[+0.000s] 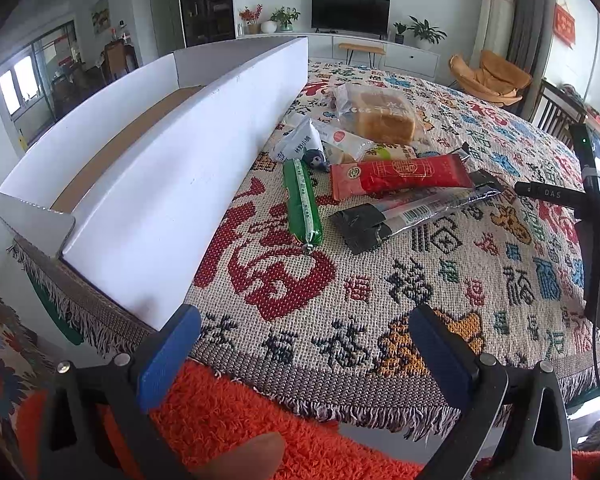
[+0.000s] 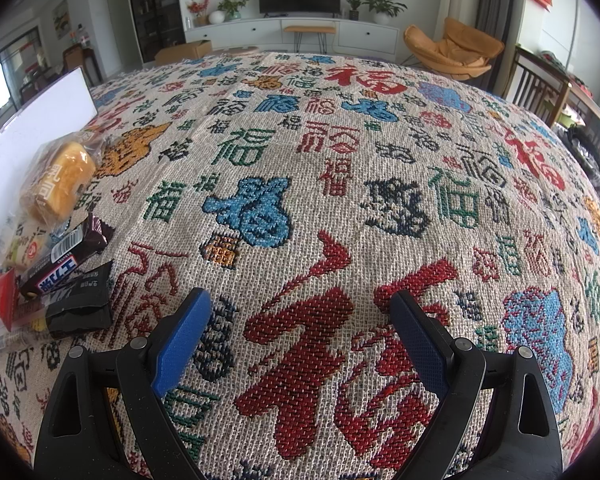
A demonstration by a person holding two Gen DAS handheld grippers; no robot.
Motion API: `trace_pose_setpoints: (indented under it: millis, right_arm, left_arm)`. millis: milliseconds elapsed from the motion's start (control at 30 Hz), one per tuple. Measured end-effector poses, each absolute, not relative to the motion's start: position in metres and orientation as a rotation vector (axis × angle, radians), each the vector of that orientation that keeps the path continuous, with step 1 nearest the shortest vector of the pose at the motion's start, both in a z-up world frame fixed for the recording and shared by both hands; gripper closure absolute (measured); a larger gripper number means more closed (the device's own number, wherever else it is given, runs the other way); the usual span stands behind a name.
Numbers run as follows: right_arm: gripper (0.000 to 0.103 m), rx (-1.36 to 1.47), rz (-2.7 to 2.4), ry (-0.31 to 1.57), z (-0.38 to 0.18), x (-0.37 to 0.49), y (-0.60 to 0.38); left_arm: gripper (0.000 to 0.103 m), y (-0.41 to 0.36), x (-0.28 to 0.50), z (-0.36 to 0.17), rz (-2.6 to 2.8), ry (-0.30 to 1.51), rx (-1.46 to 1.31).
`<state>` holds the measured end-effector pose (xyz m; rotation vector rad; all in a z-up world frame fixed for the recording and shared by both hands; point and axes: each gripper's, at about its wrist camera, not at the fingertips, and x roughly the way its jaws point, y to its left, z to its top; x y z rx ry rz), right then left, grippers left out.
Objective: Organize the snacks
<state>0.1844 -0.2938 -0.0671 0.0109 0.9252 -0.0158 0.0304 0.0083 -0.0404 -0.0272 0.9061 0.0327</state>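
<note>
Both tools are standing idle with nothing gripped. The left gripper is hovering over the near edge of the woven cloth, its blue pads spread wide apart; the right gripper is likewise gaping over bare cloth.

The snacks are lying in a loose cluster at roughly 12 o'clock from the left gripper, just beside the long wall of the white box — a green sausage stick, a red packet, a dark wrapped bar and bagged bread. In the right wrist view the same pile is sitting at 9 o'clock.

Judgement: the task appears to be at its opening, with no item visibly in the box. The next move is calling for a reach forward and a closing on one thin, flat packet (the sausage stick is nearest).

The box floor is only partly showing, the smaller packets behind the red one are overlapping and hard to identify — and a black device at 3 o'clock is cut off.
</note>
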Motion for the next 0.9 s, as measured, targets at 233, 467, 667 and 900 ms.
trace_pose_setpoints:
  millis: [233, 467, 667, 900]
  right_arm:
    - [0.01, 0.011, -0.016, 0.925, -0.0671, 0.1844, -0.2942]
    - [0.01, 0.011, -0.016, 0.925, -0.0671, 0.1844, -0.2939]
    - [0.01, 0.011, -0.016, 0.925, -0.0671, 0.1844, -0.2935]
    - [0.01, 0.011, -0.016, 0.925, -0.0672, 0.1844, -0.2932]
  left_arm:
    - [0.0, 0.0084, 0.0297, -0.0403, 0.032, 0.91, -0.027]
    - [0.0, 0.0079, 0.0294, -0.04, 0.032, 0.91, -0.027]
    - [0.0, 0.008, 0.0291, -0.0394, 0.033, 0.909, -0.027]
    - [0.0, 0.0086, 0.0304, -0.0403, 0.033, 0.912, -0.027]
